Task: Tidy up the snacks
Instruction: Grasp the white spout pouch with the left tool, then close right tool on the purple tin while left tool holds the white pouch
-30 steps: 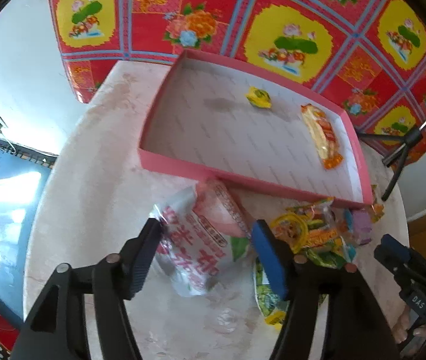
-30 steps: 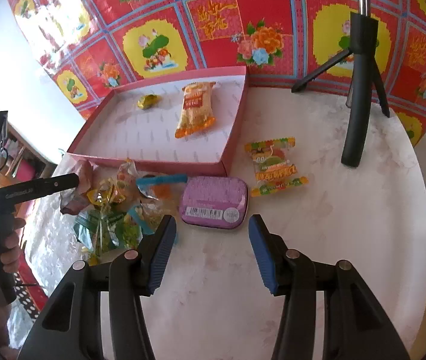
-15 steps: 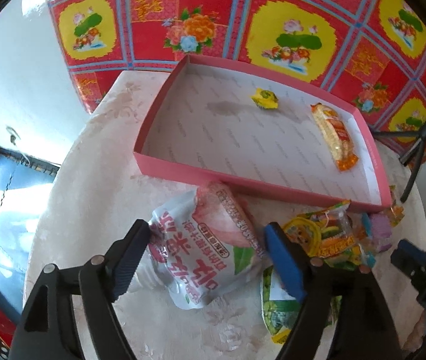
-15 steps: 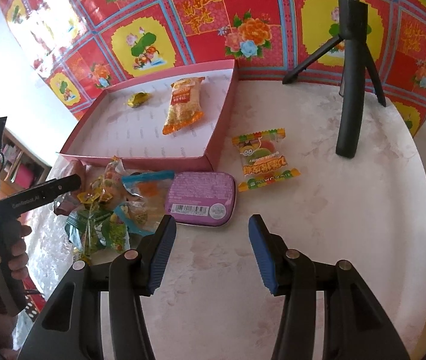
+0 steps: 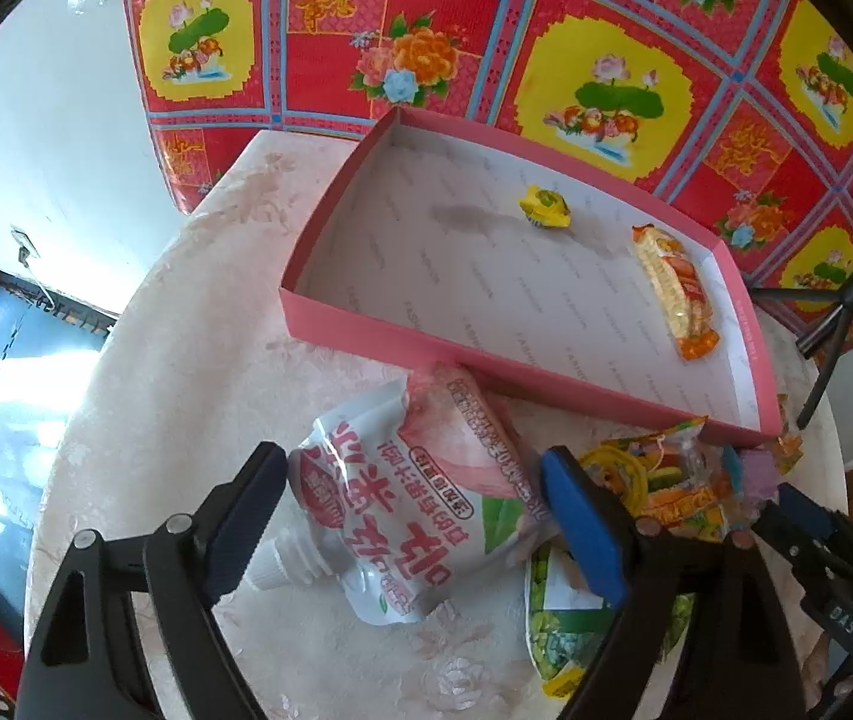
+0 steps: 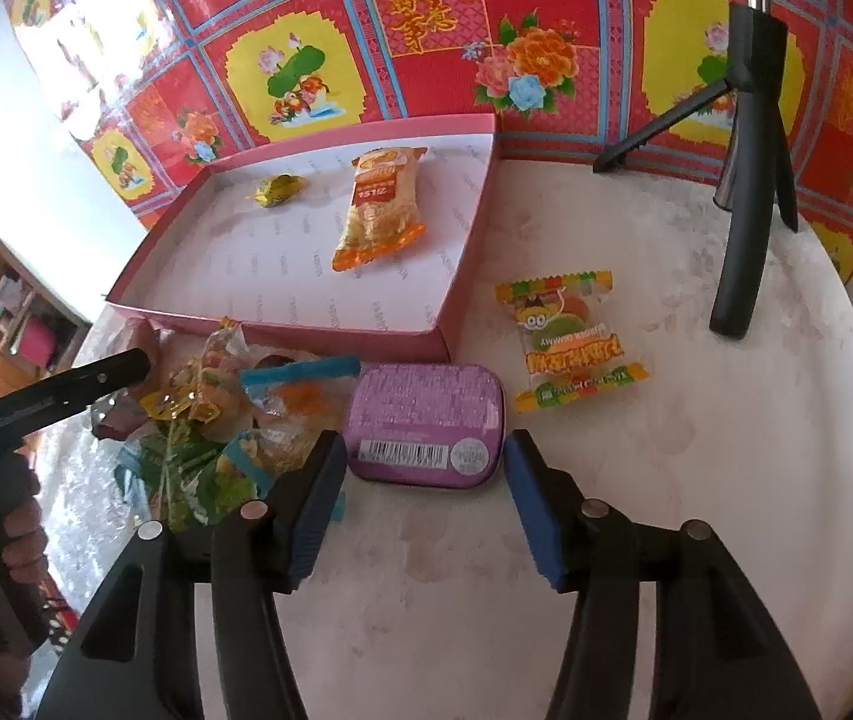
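Pouch [image 5: 426, 504] white and pink, red lettering, capped spout, flat between spread fingers [image 5: 582, 531].

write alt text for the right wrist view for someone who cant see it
The open right gripper straddles a purple tin lying on a pale round table, just in front of a pink tray. The tray holds an orange snack packet and a yellow candy; a gummy packet lies right of the tin.
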